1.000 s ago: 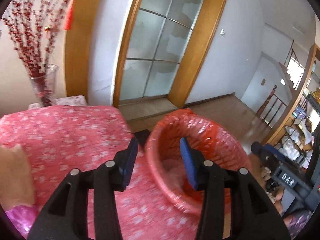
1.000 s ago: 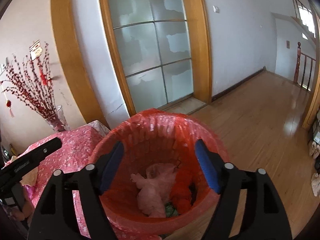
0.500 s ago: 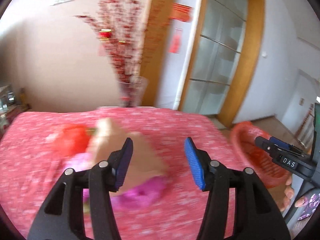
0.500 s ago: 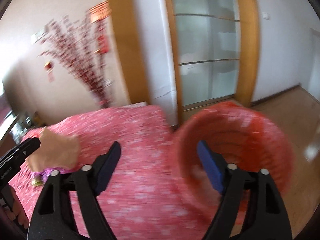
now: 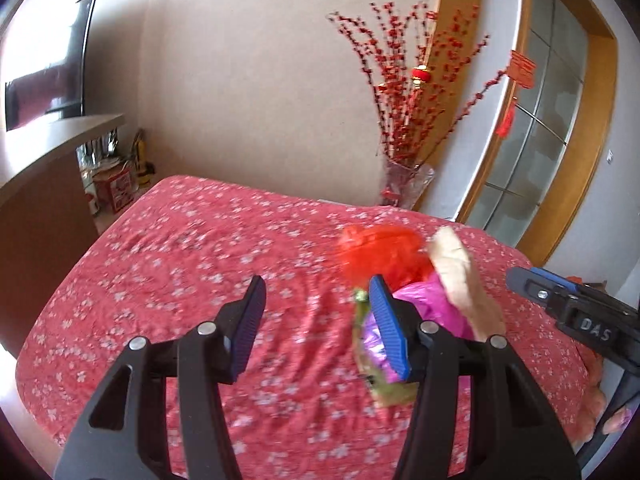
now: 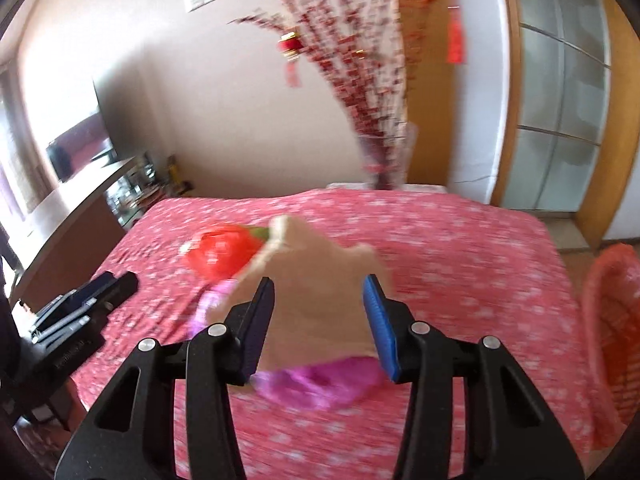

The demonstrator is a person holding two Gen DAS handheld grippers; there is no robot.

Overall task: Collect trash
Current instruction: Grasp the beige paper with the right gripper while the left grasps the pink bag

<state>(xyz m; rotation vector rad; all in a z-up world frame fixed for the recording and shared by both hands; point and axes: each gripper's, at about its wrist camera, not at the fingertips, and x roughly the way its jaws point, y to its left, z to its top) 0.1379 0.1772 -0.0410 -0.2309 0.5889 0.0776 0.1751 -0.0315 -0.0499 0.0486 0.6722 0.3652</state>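
Trash pile [image 6: 320,312]: tan paper, red and purple wrappers on my table [image 6: 460,248] | bin [image 6: 612,340] at 3 o'clock | right gripper [image 6: 318,320] half-open, just been closing, grips nothing | left gripper [image 5: 316,324] half-open, empty | step: reaching; next: lower, pinch paper.

Motion blur smeared the trash pile [image 6: 316,292]; its brown, red and purple pieces could not be told apart sharply. The orange basket [image 6: 612,336] was cut by the right edge. The left gripper's finger hid part of the purple wrapper [image 5: 424,304].
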